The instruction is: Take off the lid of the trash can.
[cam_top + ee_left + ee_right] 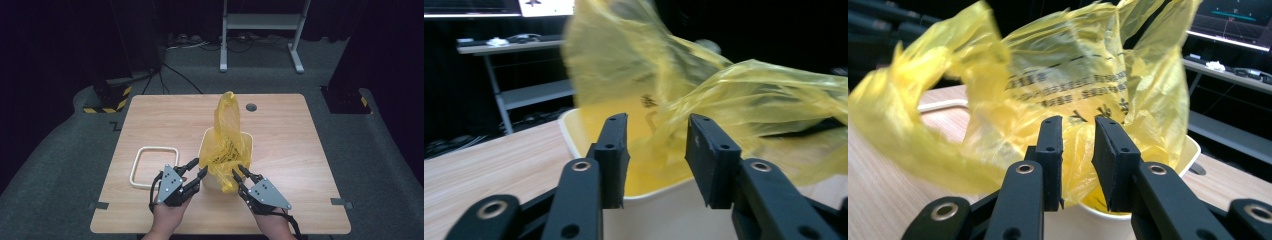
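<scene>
While the thin yellow plastic bag [226,145] sits half inside the small cream plastic bin [247,142] near the middle of the light wooden table [285,150], both grippers wait at the bin's near rim. The left gripper [195,167] has its jaws parted, with nothing between them. The right gripper [239,172] stands narrower, and a fold of film lies between its jaws; I cannot tell if the pads press on it. I judge the bag to be very light, soft and slippery, and easy to tear, so the best hold is a pinch on the loose edge that hangs over the rim. A white rectangular frame [154,167] lies flat, left of the bin. Around the table are grey carpet, dark walls and a white metal stand [262,22].
</scene>
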Motion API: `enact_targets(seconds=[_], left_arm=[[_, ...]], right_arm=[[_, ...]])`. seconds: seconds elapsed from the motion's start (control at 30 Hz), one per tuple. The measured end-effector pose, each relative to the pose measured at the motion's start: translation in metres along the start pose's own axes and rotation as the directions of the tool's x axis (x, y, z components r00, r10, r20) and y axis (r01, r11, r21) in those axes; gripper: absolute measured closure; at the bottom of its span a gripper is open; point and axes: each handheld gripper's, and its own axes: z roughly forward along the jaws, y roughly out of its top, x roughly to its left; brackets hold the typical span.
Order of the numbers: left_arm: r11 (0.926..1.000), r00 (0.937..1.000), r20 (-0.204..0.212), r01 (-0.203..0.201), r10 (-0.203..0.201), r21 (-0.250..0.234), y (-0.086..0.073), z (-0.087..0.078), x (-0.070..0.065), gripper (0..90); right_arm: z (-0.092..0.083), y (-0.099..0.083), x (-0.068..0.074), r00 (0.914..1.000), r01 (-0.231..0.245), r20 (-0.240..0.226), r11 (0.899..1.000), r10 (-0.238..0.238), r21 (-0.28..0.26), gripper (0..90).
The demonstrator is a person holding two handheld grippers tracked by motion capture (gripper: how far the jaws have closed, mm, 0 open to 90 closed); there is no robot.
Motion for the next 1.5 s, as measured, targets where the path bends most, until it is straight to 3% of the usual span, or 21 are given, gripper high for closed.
enact_targets(seconds=[0.2,0.27,0.37,0.43,0.5,0.57,0.67,0.8,0.93,1.03,1.13,1.2,1.3,1.33,1.5], left_arm=[[0.9957,0.9965,-0.04,0.071,-0.073,-0.059,0.009,-0.01,0.018,54.8],[0.992,0.9952,-0.016,0.095,-0.097,-0.083,0.017,-0.01,0.02,52.0],[0.9909,0.9933,0.036,0.112,-0.11,-0.073,0.028,-0.002,0.014,46.7],[0.9942,0.9927,0.067,0.102,-0.1,-0.032,0.033,0.009,0.005,43.5],[0.9955,0.9942,0.062,0.085,-0.088,0.043,0.032,0.02,-0.001,44.4],[0.9844,0.9902,0.086,0.096,-0.11,0.147,0.026,0.032,-0.001,54.8],[0.976,0.9898,0.082,0.099,-0.116,0.194,0.017,0.035,-0.001,73.8],[0.9773,0.9912,0.04,0.117,-0.126,0.176,0.011,0.026,0.0,85.1],[0.9812,0.9912,-0.024,0.132,-0.13,0.14,0.003,0.017,0.002,87.2],[0.9835,0.99,-0.045,0.138,-0.134,0.116,0.001,0.016,0.0,87.3],[0.9848,0.9897,-0.05,0.139,-0.134,0.105,0.0,0.018,-0.003,87.2],[0.9843,0.9893,-0.045,0.143,-0.139,0.103,-0.001,0.02,-0.005,87.3],[0.9864,0.9912,-0.04,0.13,-0.126,0.101,-0.002,0.022,-0.008,87.2],[0.9869,0.9918,-0.04,0.125,-0.122,0.102,-0.003,0.022,-0.009,87.3],[0.9876,0.99,-0.058,0.133,-0.128,0.083,-0.003,0.012,-0.006,87.2]], right_arm=[[0.0,-0.002,0.008,0.9989,0.047,-0.005,0.999,-0.047,0.007,73.5],[0.0,-0.002,0.01,0.9983,0.058,-0.006,0.998,-0.058,0.006,73.5],[0.001,-0.003,0.013,0.9977,0.066,-0.012,0.998,-0.066,0.015,73.5],[0.002,-0.004,0.015,0.9972,0.073,-0.016,0.997,-0.073,0.018,73.5],[0.003,-0.004,0.017,0.9969,0.077,-0.02,0.997,-0.077,0.021,73.5],[0.003,-0.005,0.018,0.9964,0.082,-0.024,0.996,-0.082,0.024,73.5],[0.002,-0.005,0.017,0.9965,0.082,-0.02,0.996,-0.081,0.024,73.2],[-0.004,0.0,0.009,0.9986,0.047,0.026,0.999,-0.047,-0.015,72.6],[-0.009,0.007,-0.001,0.9908,-0.028,0.13,0.997,0.038,-0.076,66.7],[-0.006,0.012,-0.002,0.9834,-0.098,0.143,0.99,0.112,-0.102,61.8],[-0.004,0.019,0.004,0.9815,-0.106,0.145,0.985,0.126,-0.136,59.9],[0.0,0.019,0.008,0.9815,-0.117,0.137,0.985,0.134,-0.126,59.0],[0.01,0.015,0.01,0.9796,-0.099,0.169,0.993,0.109,-0.067,58.7],[0.014,0.011,0.009,0.9772,-0.115,0.175,0.993,0.12,-0.037,60.9],[0.015,0.0,-0.001,0.9729,-0.157,0.178,0.987,0.147,0.043,86.6]])
